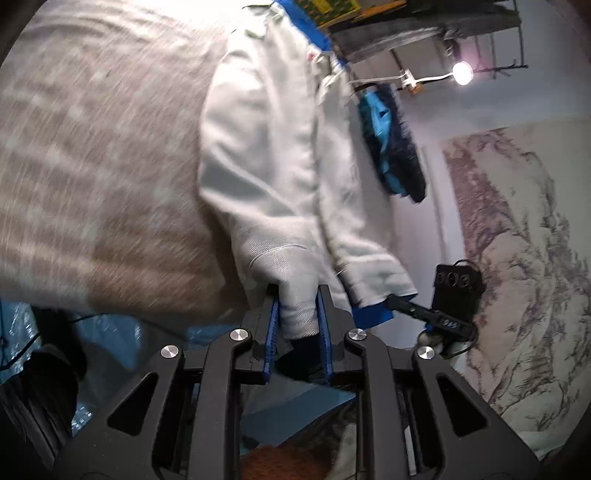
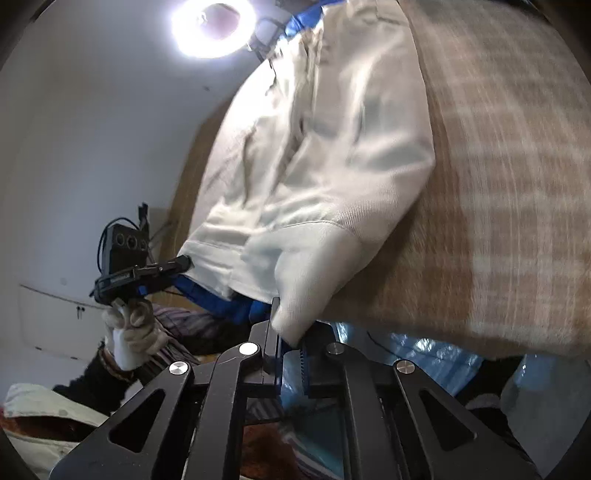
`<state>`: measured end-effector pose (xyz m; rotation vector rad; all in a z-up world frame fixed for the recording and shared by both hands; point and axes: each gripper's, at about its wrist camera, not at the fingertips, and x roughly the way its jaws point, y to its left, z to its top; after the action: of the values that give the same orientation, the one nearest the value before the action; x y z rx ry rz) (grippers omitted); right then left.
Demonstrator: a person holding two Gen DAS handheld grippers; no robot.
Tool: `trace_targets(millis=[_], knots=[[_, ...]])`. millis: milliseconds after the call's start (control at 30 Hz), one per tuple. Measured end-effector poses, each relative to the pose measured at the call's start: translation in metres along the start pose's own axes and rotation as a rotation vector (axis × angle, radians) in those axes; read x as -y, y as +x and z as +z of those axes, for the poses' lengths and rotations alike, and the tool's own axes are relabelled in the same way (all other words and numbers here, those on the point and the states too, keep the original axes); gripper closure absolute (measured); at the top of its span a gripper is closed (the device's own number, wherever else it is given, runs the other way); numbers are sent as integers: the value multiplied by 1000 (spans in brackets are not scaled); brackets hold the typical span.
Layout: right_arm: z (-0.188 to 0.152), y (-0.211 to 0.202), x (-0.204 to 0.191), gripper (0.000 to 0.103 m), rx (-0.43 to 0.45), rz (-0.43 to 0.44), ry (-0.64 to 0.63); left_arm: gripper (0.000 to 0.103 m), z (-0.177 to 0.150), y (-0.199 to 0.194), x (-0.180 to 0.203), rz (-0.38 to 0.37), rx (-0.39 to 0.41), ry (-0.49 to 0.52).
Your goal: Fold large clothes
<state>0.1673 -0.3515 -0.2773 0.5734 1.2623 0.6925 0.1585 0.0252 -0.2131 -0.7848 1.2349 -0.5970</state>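
A white garment (image 1: 280, 147) with blue trim lies on a beige plaid cover (image 1: 92, 166). My left gripper (image 1: 298, 293) is shut on one white ribbed cuff (image 1: 297, 314), which is pinched between its blue pads. In the right wrist view the same garment (image 2: 332, 147) stretches away over the plaid cover (image 2: 517, 184). My right gripper (image 2: 291, 317) is shut on the other cuff (image 2: 306, 288). Each view shows the other gripper at the garment's far corner: the right gripper (image 1: 391, 301) and the left gripper (image 2: 184, 263), the latter held by a gloved hand (image 2: 129, 332).
A lamp (image 1: 462, 73) and a ring light (image 2: 214, 26) glare near the white wall. Blue and dark clothes (image 1: 391, 147) hang beyond the garment. A patterned fabric (image 1: 517, 258) spreads at the right. Blue plastic (image 2: 436, 358) lies under the cover's edge.
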Motion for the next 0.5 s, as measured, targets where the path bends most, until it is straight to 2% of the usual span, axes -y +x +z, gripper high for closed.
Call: trace_targets(millis=[233,500], knots=[[33,-23,-19,99,140,22,3,86,45,-7,25,-68,95,-5],[104,-22,-25,99,207,-80,-9,90,134,15,37,3,146,-24]])
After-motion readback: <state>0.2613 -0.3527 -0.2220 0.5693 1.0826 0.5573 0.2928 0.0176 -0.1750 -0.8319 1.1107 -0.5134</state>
